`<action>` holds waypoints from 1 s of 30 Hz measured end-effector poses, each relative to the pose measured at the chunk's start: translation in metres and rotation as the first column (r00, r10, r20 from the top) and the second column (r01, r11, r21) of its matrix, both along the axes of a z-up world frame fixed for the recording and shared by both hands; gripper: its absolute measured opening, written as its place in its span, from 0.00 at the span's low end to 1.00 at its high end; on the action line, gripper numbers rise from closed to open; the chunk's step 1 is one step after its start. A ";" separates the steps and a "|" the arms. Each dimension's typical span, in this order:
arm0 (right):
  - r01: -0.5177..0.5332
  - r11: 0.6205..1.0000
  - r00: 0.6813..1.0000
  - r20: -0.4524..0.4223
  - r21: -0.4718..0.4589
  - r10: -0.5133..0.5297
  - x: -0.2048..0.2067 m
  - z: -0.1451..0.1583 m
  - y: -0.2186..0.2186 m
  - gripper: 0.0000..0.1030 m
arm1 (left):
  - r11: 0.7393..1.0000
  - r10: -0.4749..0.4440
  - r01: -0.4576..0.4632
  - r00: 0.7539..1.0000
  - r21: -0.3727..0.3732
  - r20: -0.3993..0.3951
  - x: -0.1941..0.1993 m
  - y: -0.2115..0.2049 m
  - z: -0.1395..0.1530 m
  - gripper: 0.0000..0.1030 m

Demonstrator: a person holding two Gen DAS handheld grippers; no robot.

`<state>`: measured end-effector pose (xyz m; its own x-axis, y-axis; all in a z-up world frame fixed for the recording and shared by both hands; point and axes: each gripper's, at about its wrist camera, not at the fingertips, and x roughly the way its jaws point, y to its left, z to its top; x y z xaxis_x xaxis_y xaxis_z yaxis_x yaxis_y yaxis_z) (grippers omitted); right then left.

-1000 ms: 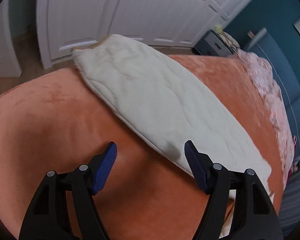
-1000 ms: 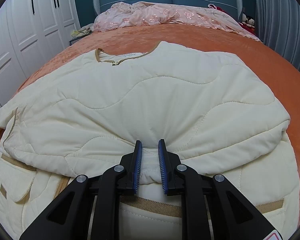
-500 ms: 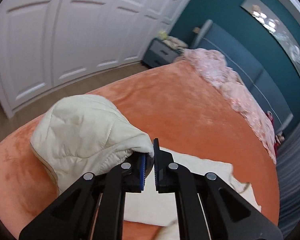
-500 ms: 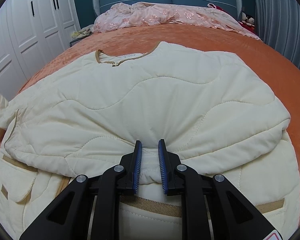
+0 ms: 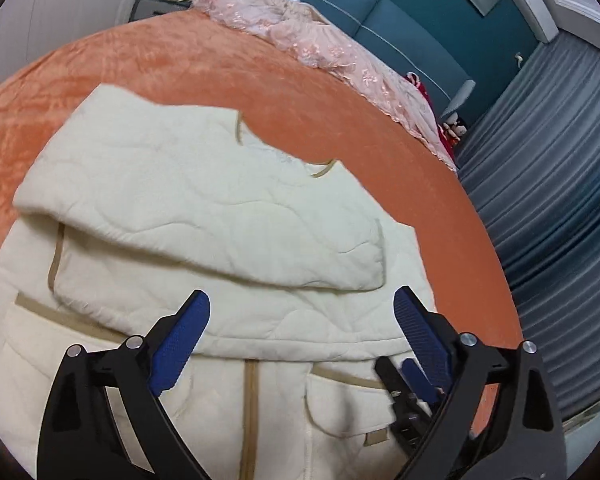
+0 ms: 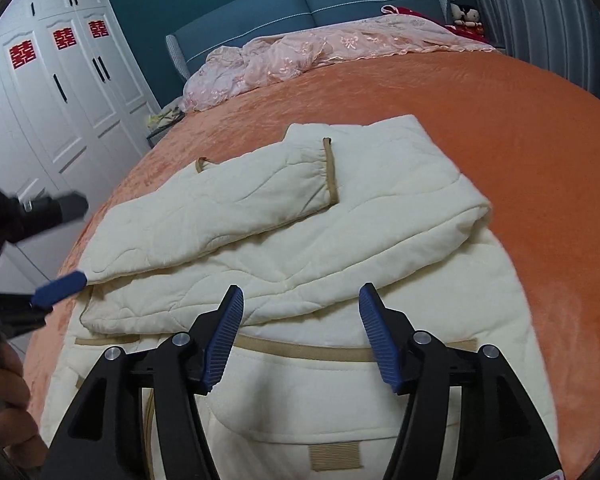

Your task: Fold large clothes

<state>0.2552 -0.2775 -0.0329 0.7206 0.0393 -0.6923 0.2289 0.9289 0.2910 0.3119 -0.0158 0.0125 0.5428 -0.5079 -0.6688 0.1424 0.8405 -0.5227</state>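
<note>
jacket hem cropped, wardrobe perhaps blurred

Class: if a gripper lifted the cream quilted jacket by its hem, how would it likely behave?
The jacket would probably sag limply, since its folded sleeve drapes softly. Its puffy quilting suggests it is light for its bulk. The stacked layers may well slide apart.

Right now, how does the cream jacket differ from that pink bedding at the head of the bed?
The cream quilted jacket lies near the tools, sleeves folded across its body; the pink bedding lies bunched against the headboard. The jacket is plain with tan trim, the bedding lacy and patterned. Both rest on the orange bedspread.
</note>
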 end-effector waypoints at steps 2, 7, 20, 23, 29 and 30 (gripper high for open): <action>0.004 1.000 1.000 0.009 0.007 -0.004 0.005 0.008 -0.009 0.59 | 0.997 0.075 -0.076 0.997 -0.035 -0.030 0.005 0.022 -0.009 0.88; 0.035 0.994 0.999 0.013 0.102 -0.036 0.044 0.013 -0.027 0.61 | 0.949 0.271 -0.287 0.954 -0.132 -0.127 0.031 0.107 -0.032 0.88; 0.122 0.971 0.987 -0.127 0.207 -0.096 0.136 -0.020 -0.029 0.13 | 0.842 0.392 -0.488 0.847 -0.232 -0.358 0.074 0.175 -0.085 0.49; 0.063 0.975 0.998 0.016 0.212 -0.068 0.126 0.023 -0.023 0.10 | 0.843 0.407 -0.489 0.852 -0.223 -0.330 0.075 0.183 -0.072 0.24; 0.013 1.000 0.995 0.097 -0.007 -0.013 0.085 0.058 -0.019 0.10 | 0.914 0.387 -0.401 0.907 -0.062 -0.167 0.062 0.164 -0.052 0.11; 0.015 0.999 0.999 0.030 -0.041 -0.014 0.085 0.040 -0.020 0.10 | 0.922 0.382 -0.387 0.910 -0.004 -0.160 0.062 0.156 -0.058 0.10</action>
